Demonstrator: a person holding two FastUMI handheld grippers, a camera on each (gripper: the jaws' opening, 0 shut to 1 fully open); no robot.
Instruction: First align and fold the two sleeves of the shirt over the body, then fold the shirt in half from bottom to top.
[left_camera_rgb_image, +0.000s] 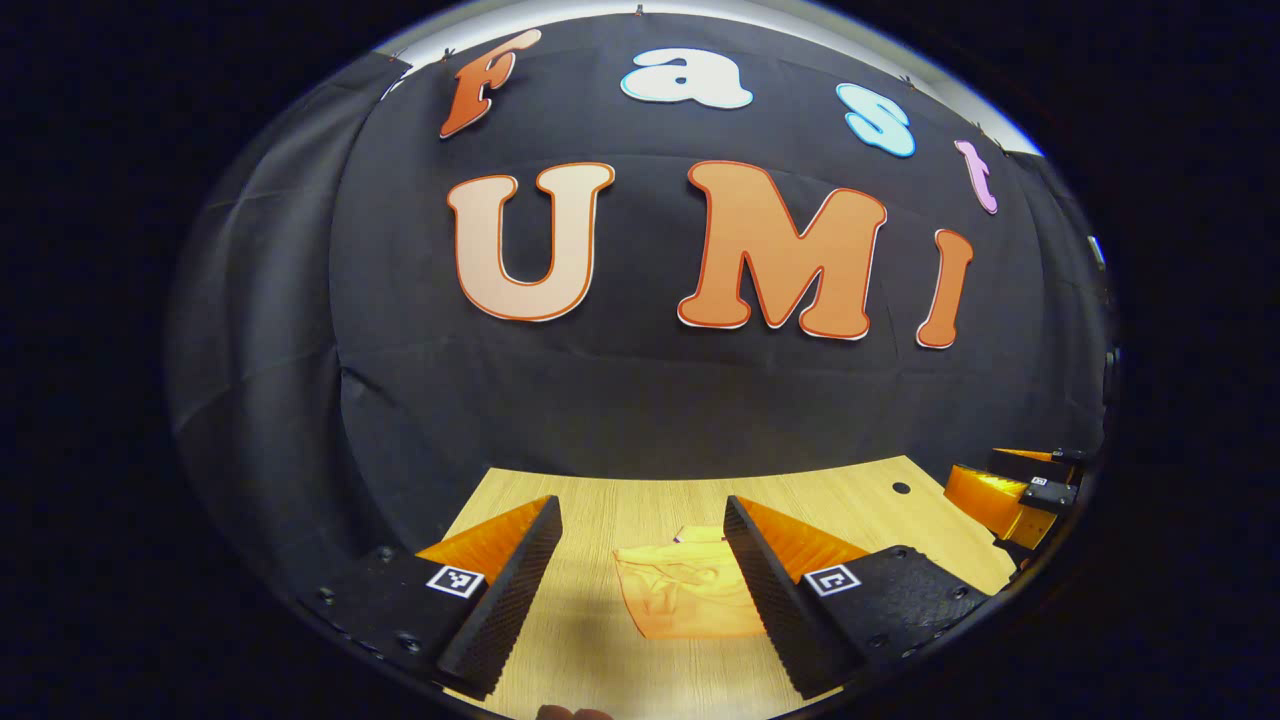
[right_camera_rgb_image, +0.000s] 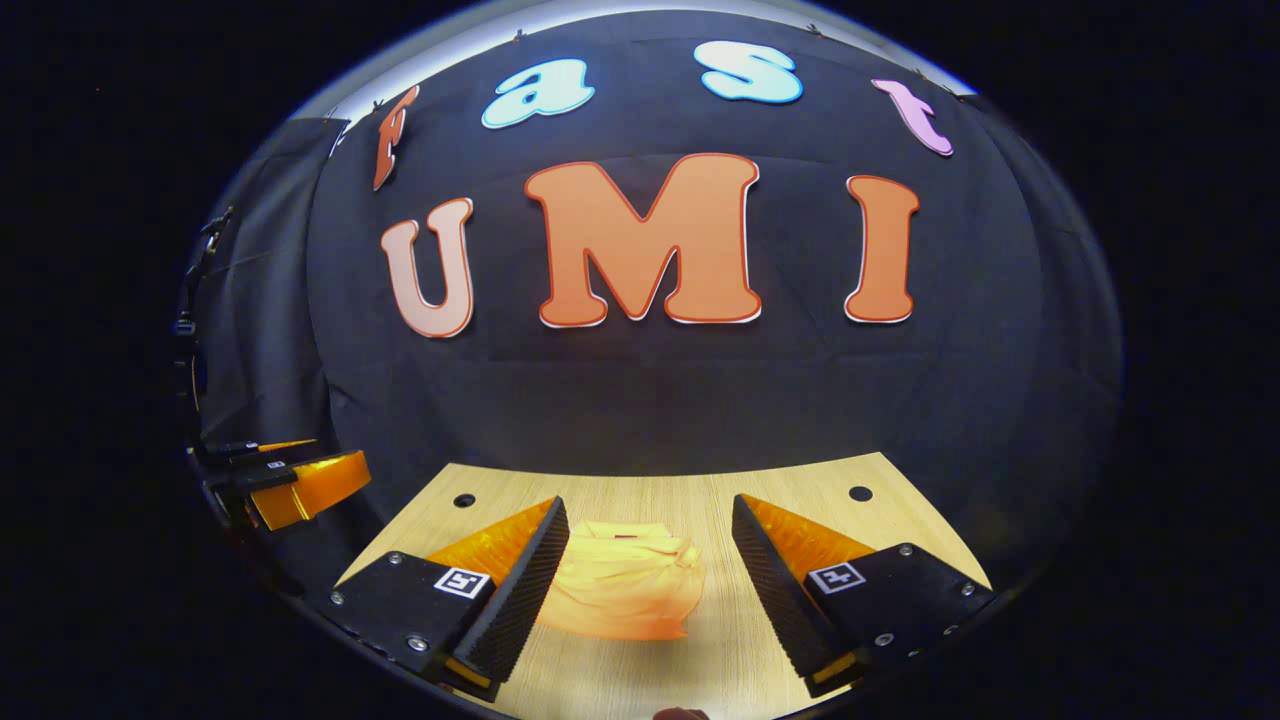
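The wooden table (left_camera_rgb_image: 620, 500) carries the crumpled shirt (left_camera_rgb_image: 685, 590), lying ahead of both tools. The left gripper (left_camera_rgb_image: 642, 520) and right gripper (right_camera_rgb_image: 650, 520) hover above it, fingers spread wide, holding nothing.

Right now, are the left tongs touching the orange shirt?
Apart. In the left gripper view the left tongs are open and raised, with the crumpled shirt lying on the wooden table beyond them, between the fingers but clear of both.
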